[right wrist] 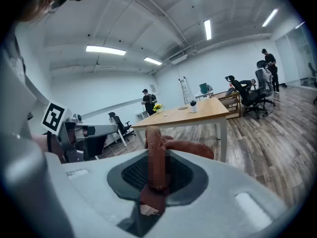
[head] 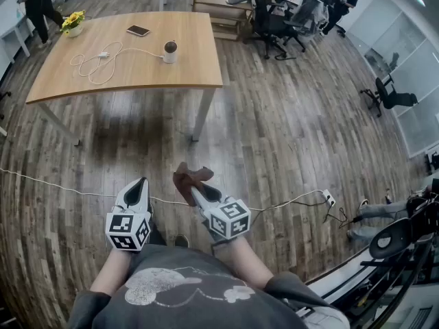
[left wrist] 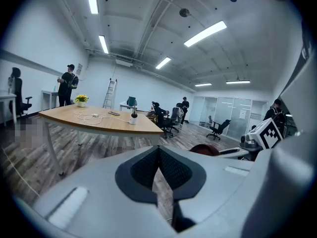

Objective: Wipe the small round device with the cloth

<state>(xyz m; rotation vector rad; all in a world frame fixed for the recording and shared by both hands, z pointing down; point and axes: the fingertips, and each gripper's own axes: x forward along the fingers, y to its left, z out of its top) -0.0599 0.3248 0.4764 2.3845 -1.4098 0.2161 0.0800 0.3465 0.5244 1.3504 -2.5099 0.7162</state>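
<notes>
I see a pale wooden table (head: 195,67) with a smooth, matt top showing fine grain; its white legs look like painted metal. On the table, the small round white device (head: 170,51) looks like smooth plastic with a dark cap, the thin white cable (head: 104,55) beside it looks slick, and the dark flat phone (head: 138,30) gleams. Under and around the table, the grey-brown plank floor (head: 288,136) is streaky wood with a dull sheen. Well short of the table, my left gripper (head: 140,184) and right gripper (head: 195,192) are matt grey plastic with black textured pads (left wrist: 144,170). The rust-brown cloth (head: 191,177) in the right one is soft, fuzzy fabric.
</notes>
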